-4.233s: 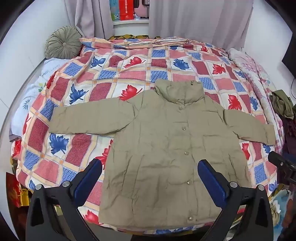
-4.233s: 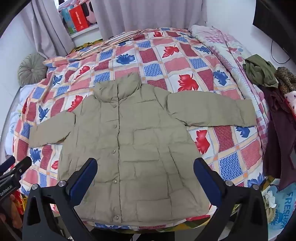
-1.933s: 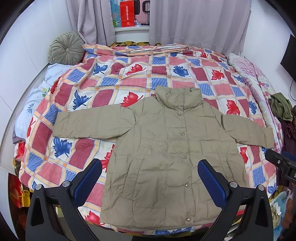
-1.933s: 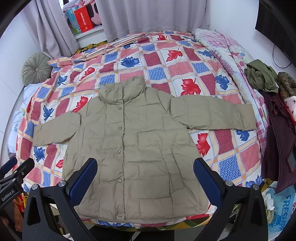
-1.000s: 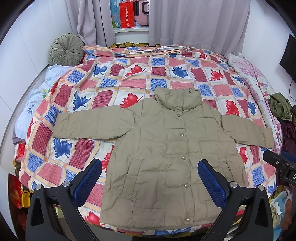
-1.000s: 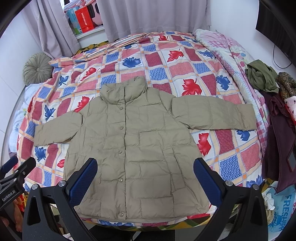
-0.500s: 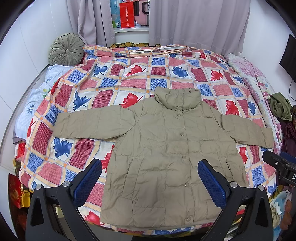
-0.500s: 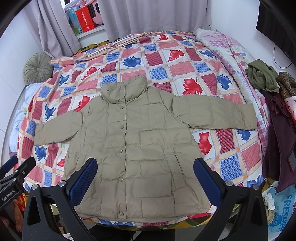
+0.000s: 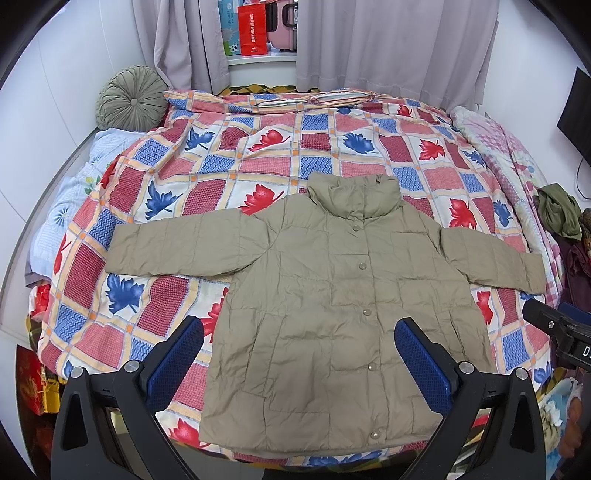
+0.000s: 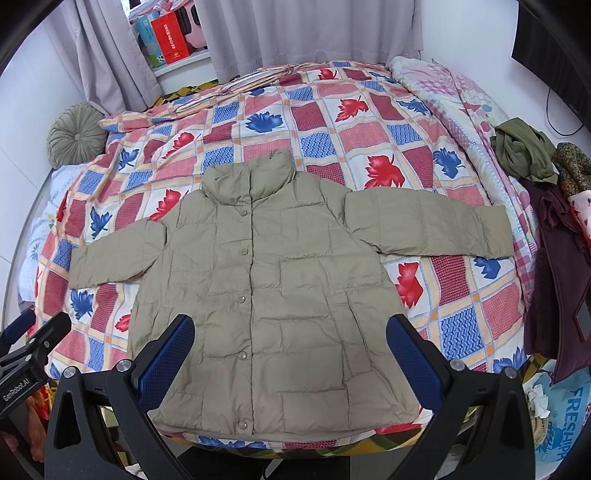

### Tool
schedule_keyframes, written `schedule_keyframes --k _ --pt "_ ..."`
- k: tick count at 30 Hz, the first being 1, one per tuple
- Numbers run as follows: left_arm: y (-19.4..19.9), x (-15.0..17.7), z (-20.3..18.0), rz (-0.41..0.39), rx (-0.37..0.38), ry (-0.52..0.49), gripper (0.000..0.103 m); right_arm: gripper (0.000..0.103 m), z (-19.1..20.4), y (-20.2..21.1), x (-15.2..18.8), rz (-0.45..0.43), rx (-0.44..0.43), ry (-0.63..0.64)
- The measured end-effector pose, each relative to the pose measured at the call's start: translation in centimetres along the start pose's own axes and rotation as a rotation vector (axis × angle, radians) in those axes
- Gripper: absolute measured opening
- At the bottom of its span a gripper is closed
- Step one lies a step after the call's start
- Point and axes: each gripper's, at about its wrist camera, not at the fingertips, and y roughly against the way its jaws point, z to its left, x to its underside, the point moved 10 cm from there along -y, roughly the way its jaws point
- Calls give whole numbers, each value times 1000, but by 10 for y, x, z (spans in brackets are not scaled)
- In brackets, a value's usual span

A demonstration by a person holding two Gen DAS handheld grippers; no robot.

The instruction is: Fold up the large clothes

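Folding not yet begun: a buttoned khaki jacket [image 9: 332, 314] lies flat on the quilt [image 9: 258, 155] as the left gripper [image 9: 299, 354] and right gripper [image 10: 290, 350] hover wide open, holding nothing, likely sleeves first.

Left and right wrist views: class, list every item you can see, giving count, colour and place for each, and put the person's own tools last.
Jacket: one, khaki, spread flat and buttoned on the bed, sleeves out.
Quilt: one, red, blue and white leaf check, under the jacket.
Round cushion: one, grey-green, far left corner of the bed.
Curtains: grey, behind the bed.
Red bag: one, on the sill between the curtains.
Pile of clothes: olive and maroon, right of the bed.
Left gripper: blue pads, open, above the jacket hem.
Right gripper: blue pads, open, above the hem.
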Motion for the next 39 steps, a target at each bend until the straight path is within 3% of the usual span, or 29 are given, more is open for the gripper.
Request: schedule_keyframes --k 28,33,39 --pt "-2 4 1 12 18 12 103 103 1 -1 0 4 -2 1" --pt "-34 18 31 86 83 47 103 103 4 -4 5 31 -1 2" --pt "-85 40 100 129 122 188 103 103 33 -32 15 84 -22 5"
